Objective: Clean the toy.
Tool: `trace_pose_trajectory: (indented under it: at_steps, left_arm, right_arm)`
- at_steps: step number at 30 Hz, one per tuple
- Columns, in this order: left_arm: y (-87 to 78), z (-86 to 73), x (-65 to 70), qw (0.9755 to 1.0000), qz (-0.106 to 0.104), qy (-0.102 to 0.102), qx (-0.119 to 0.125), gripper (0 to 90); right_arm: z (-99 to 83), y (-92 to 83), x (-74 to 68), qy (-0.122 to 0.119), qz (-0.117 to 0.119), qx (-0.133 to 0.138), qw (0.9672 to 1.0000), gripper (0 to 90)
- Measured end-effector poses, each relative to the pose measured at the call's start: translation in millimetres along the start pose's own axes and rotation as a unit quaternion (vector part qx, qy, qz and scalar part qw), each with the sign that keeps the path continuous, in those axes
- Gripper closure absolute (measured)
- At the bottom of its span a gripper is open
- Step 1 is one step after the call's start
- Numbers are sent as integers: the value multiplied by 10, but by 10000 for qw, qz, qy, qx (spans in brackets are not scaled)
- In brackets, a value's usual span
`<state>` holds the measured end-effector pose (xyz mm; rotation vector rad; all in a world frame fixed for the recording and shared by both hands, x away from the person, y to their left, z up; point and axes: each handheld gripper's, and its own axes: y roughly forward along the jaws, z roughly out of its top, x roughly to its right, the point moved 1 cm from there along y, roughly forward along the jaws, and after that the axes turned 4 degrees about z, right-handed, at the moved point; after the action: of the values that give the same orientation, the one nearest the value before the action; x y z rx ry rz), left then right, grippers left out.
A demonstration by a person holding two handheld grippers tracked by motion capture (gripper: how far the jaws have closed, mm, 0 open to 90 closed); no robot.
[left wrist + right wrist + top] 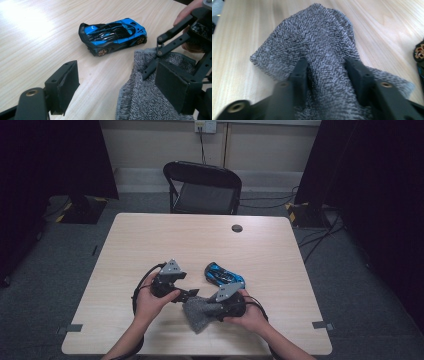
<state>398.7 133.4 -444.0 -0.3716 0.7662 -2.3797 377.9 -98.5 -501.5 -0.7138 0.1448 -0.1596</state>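
1. Where the right tongs meet the grey cloth, their jaws pinch a raised fold of it between them.
2. Left tongs stand released, jaws wide apart, one over the cloth's edge.
3. Cloth lies bunched on the pale wooden tabletop, near its front edge.
4. Just beyond it sits a blue toy car.
5. Farther back, a black folding chair stands on grey carpet.

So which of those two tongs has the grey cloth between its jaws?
The right tongs: the grey cloth bunches between them. The left tongs gape over bare table.
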Motion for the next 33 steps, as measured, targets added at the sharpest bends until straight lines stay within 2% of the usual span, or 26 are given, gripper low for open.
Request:
trace_pose_trajectory:
  at_steps: [4,7,12,16,18,20,22,23,26,27,29,31,32,33]
  left_arm:
    - [16,28,-9,9999,-25,105,25,192]
    - [34,47,-29,9999,-65,114,35,191]
    - [127,101,-80,9995,-128,275,-21,190]
    - [268,184,-86,9990,-205,386,-98,193]
    - [385,239,-36,9984,-275,487,-125,193]
    - [526,299,37,9967,-318,713,-234,194]
    - [640,344,87,9953,-364,855,-258,194]
    - [705,369,111,9947,-370,919,-264,194]
    - [879,427,155,9929,-362,1088,-320,194]
    - [942,447,162,9919,-340,1167,-376,194]
    - [1012,470,171,9913,-378,1195,-396,194]
    - [1082,493,179,9893,-368,1338,-453,194]
    - [1097,499,175,9892,-372,1336,-472,194]
    - [1129,503,172,9899,-393,1275,-473,194]
  right_arm:
    - [-10,-21,7,281,-134,68,9995,695]
    - [-9,-106,18,466,-221,78,9986,714]
    - [-60,-388,81,762,-295,140,9966,718]
    - [-149,-675,153,1084,-427,259,9929,718]
    - [-209,-863,239,1356,-587,445,9880,719]
    - [-316,-1107,375,1602,-1014,619,9799,718]
    - [-392,-1205,436,1730,-1190,673,9754,718]
    - [-424,-1233,455,1794,-1243,700,9734,718]
    - [-552,-1301,536,2050,-1519,734,9641,718]
    - [-577,-1310,554,2093,-1592,715,9622,718]
    - [-622,-1331,595,2185,-1820,656,9565,718]
    - [-662,-1356,646,2338,-2011,651,9490,719]
    - [-686,-1369,679,2398,-2157,617,9445,718]
    - [-704,-1377,700,2441,-2232,601,9418,718]
